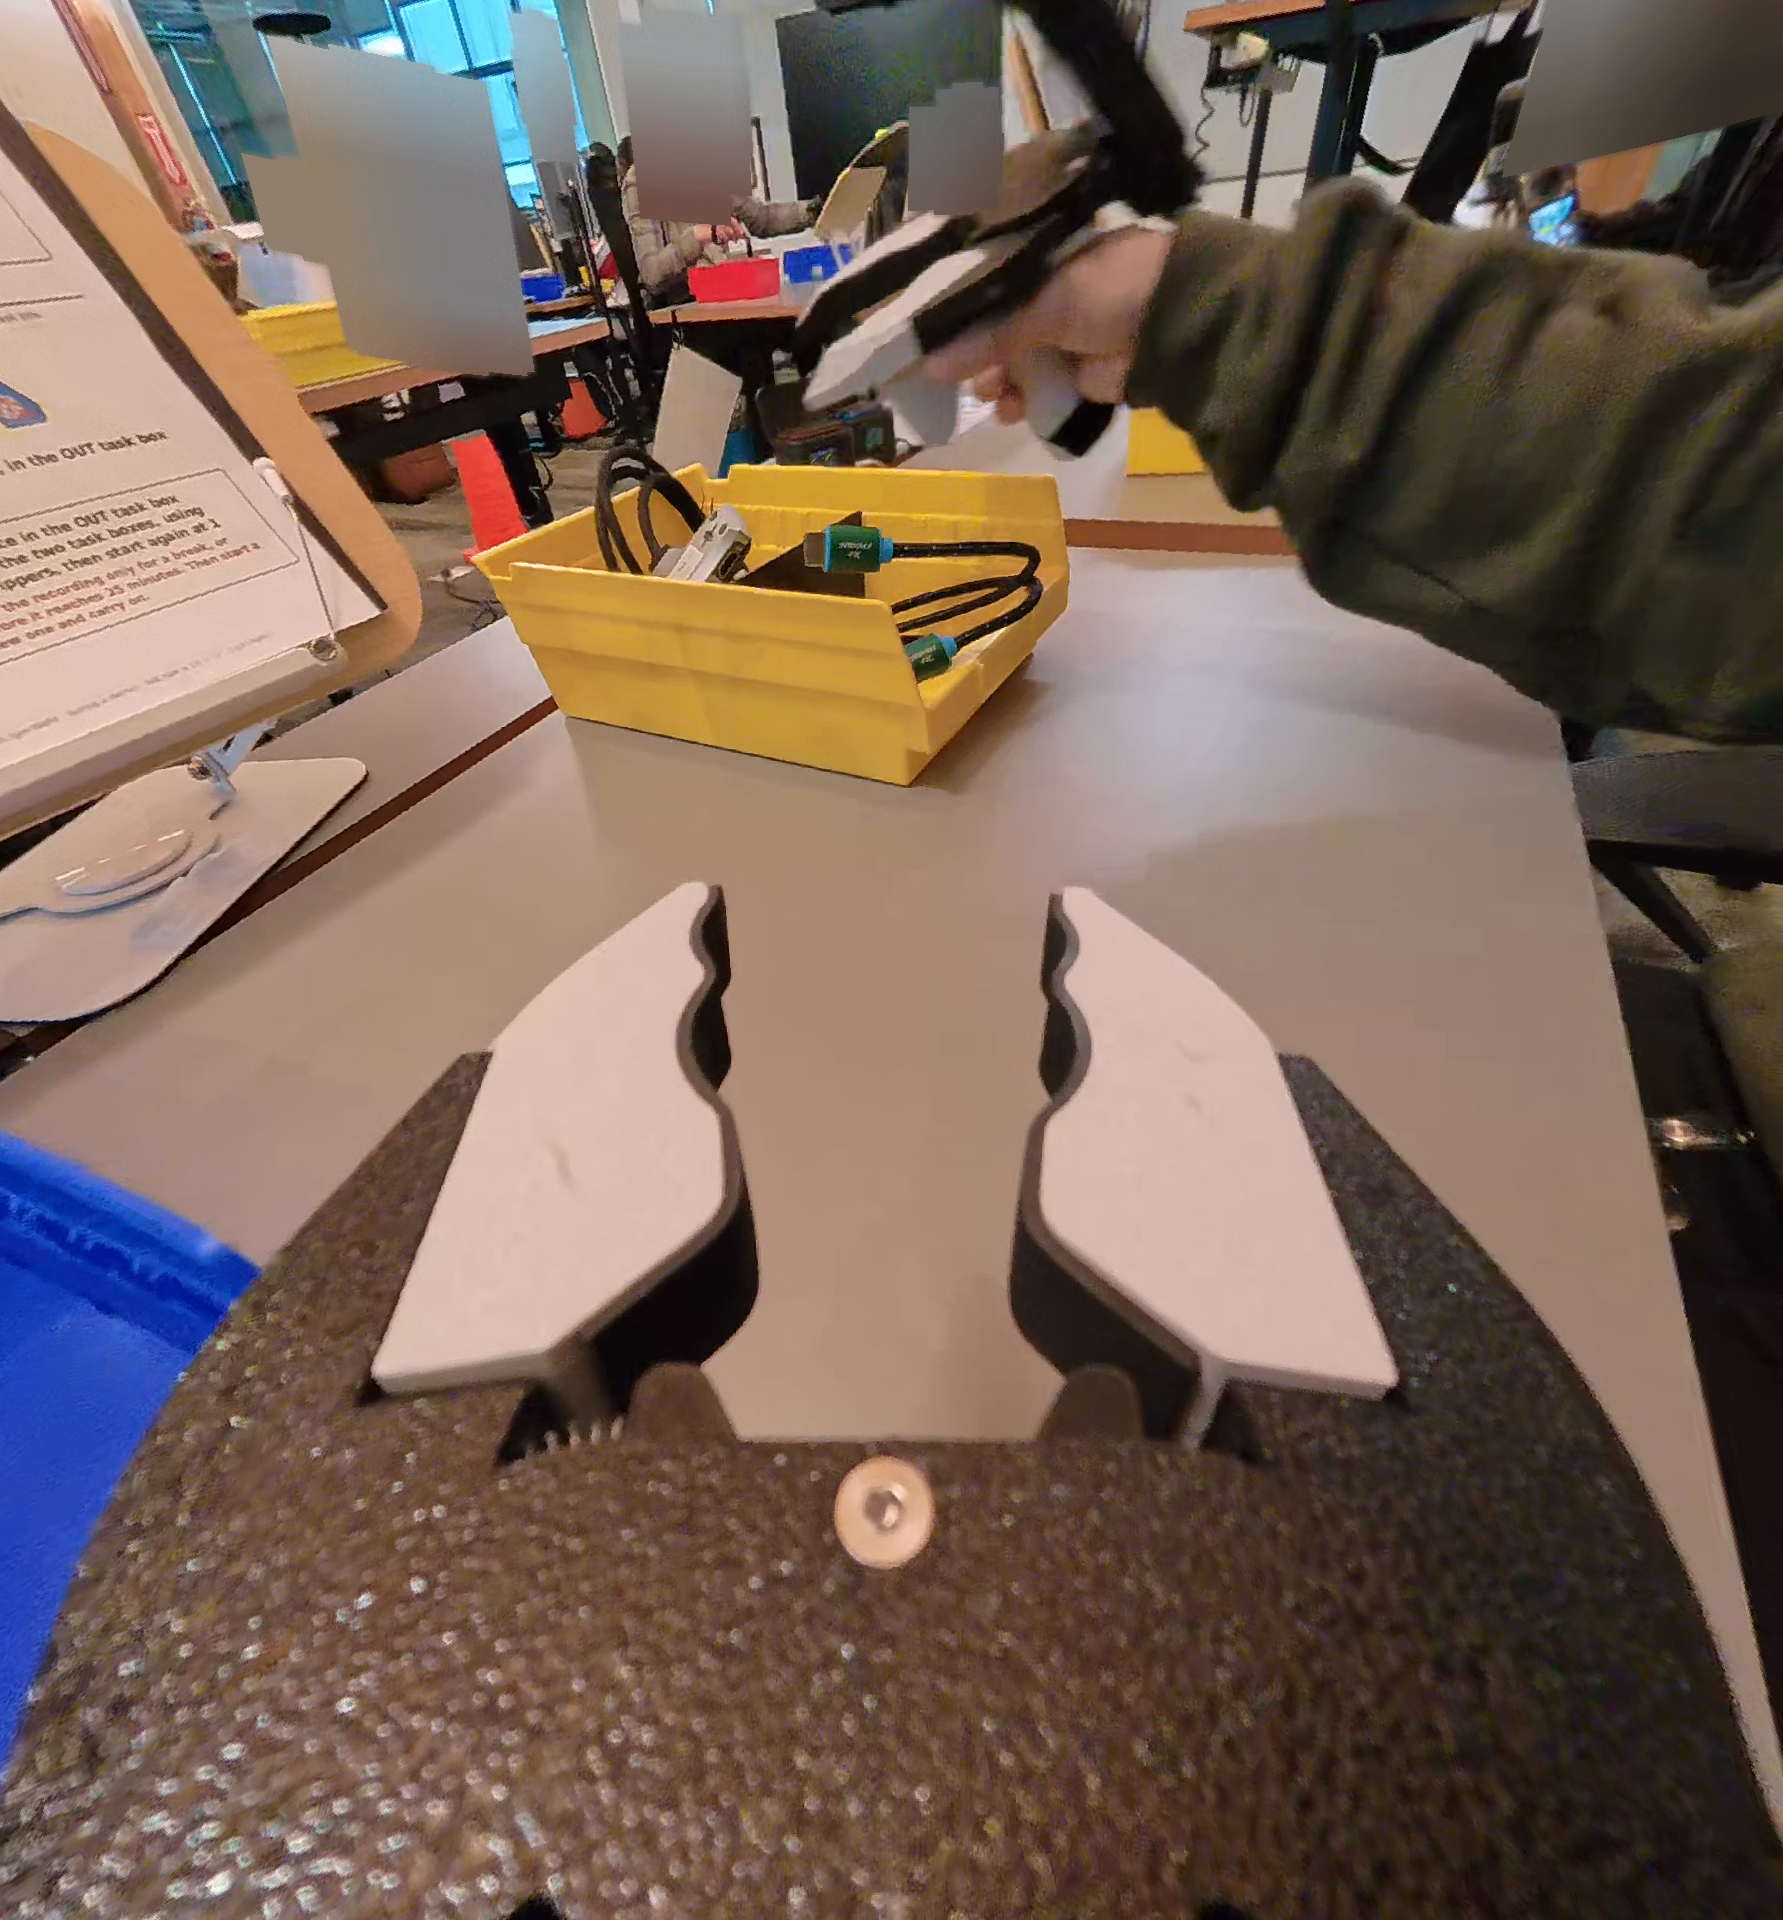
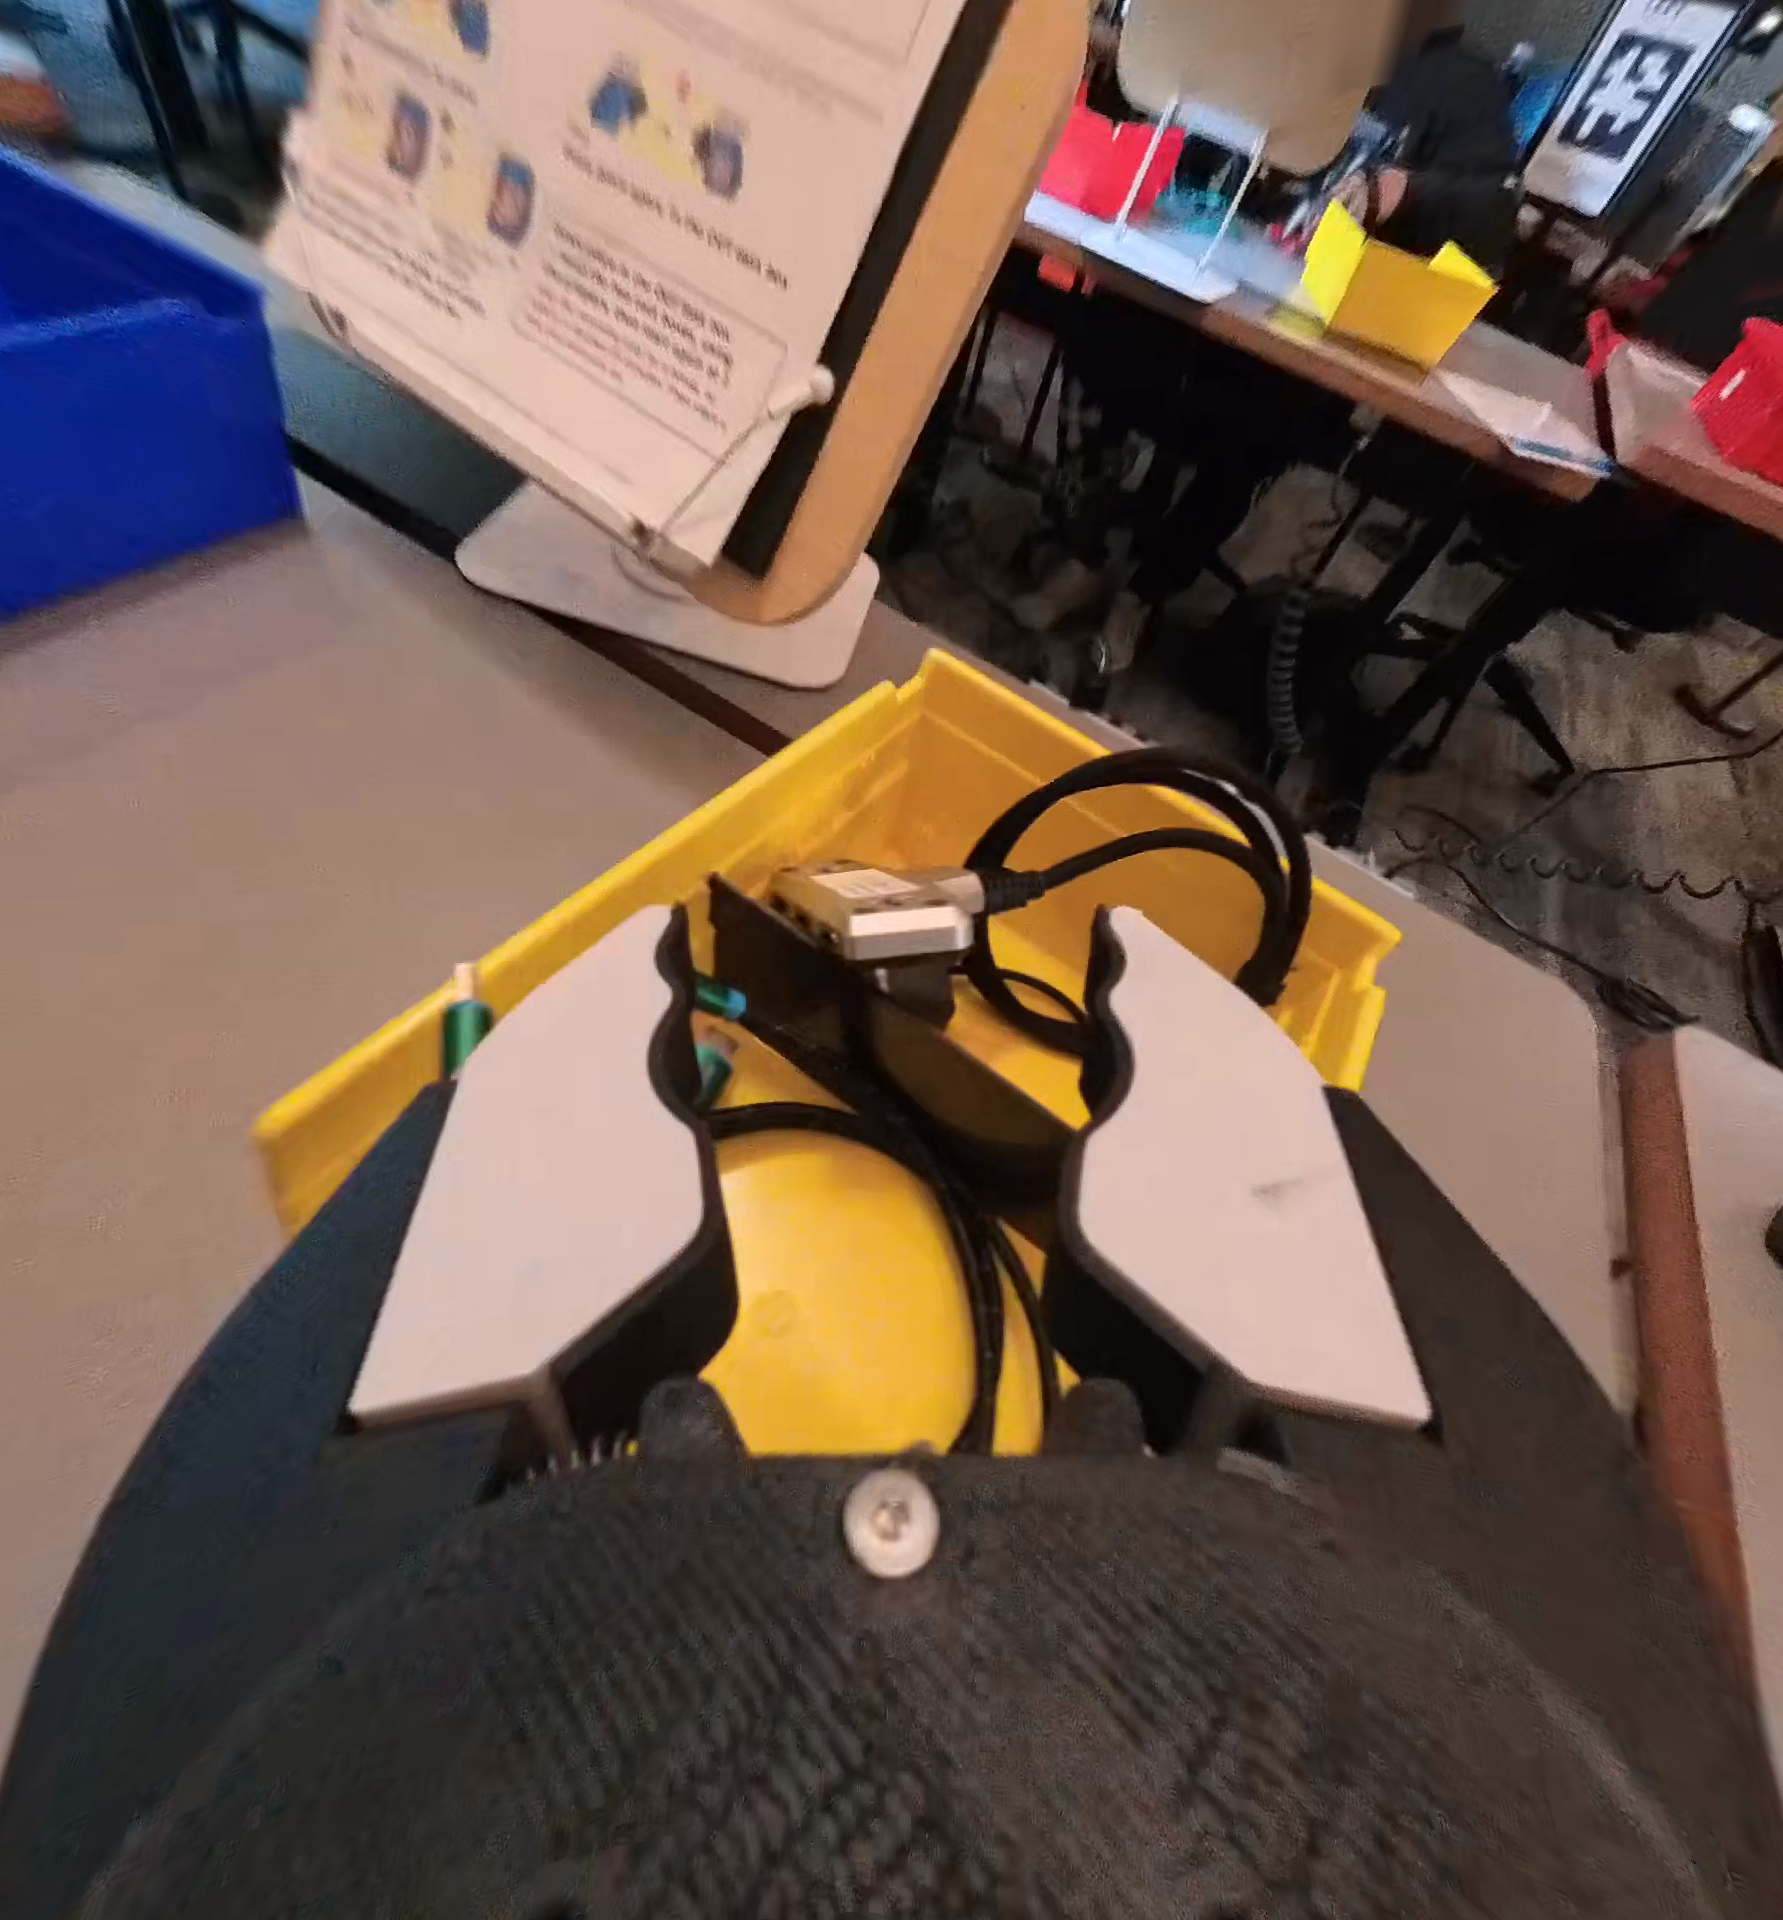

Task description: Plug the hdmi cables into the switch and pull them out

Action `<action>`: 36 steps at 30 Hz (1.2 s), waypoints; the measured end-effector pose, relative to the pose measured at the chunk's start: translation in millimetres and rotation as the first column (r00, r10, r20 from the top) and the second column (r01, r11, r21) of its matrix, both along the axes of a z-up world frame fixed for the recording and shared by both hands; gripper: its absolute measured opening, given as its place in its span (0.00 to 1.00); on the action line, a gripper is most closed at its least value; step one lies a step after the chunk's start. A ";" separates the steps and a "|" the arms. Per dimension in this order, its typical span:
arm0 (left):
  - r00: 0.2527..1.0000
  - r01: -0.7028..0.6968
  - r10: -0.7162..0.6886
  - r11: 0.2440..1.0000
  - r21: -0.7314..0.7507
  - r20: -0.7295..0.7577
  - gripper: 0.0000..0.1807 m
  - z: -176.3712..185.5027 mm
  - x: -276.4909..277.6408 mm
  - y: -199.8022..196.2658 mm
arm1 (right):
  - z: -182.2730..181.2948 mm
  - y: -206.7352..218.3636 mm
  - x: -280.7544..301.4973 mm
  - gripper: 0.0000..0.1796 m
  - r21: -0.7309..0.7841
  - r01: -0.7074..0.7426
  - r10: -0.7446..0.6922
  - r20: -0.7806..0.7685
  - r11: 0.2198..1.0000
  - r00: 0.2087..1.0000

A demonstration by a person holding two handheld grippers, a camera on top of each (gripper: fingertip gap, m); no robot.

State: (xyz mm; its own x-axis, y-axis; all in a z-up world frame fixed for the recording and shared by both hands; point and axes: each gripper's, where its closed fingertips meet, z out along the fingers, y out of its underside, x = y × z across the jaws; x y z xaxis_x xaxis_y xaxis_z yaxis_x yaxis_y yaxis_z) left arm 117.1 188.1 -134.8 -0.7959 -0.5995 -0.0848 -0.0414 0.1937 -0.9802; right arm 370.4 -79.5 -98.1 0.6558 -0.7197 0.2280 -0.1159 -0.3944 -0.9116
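A yellow bin [image 1: 721,675] stands on the grey table [image 1: 1230,790]. It holds a black switch box [image 1: 814,574], a silver adapter [image 1: 708,545] and black HDMI cables with green plugs [image 1: 847,548]. My left gripper [image 1: 885,914] is open and empty, low over bare table well short of the bin. My right gripper [image 1: 835,364] hangs above the bin, held by a hand in a green sleeve. In the right wrist view my right gripper [image 2: 889,935] is open and empty, just above the bin [image 2: 596,909], with the switch box [image 2: 814,987], silver adapter [image 2: 882,909] and cable loops [image 2: 1199,821] between and beyond its fingers.
A blue bin [image 1: 45,1403] sits at the near left, also in the right wrist view [image 2: 87,436]. A document stand with an instruction sheet [image 1: 87,520] stands left of the yellow bin. The table's right edge [image 1: 1593,935] borders a chair. Other desks and bins lie behind.
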 end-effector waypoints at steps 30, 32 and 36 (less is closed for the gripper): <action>0.688 -0.426 0.605 0.784 0.451 -0.401 0.17 -80.3 212.4 -200.2 | 4.4 -116.7 -99.7 0.40 0.349 0.235 -0.253 0.005 0.907 0.968; 0.673 -0.399 0.610 0.776 0.489 -0.419 0.17 -92.3 215.8 -203.7 | 2.1 -116.3 -98.9 0.40 0.335 0.233 -0.248 0.001 0.913 0.969; 0.634 -0.449 0.662 0.736 0.506 -0.401 0.09 -93.8 230.2 -189.4 | 3.5 -116.5 -103.2 0.40 0.303 0.213 -0.225 0.008 0.929 0.974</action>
State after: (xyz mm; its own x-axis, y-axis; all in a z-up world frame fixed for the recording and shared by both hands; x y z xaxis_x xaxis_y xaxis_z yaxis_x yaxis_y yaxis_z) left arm 347.3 -1.3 -228.6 -0.2887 -0.9561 -0.0494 -0.7305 0.2534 -0.6342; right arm 267.2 -196.0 -94.6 0.4686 -0.8834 0.0042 -0.1277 -0.0724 -0.9892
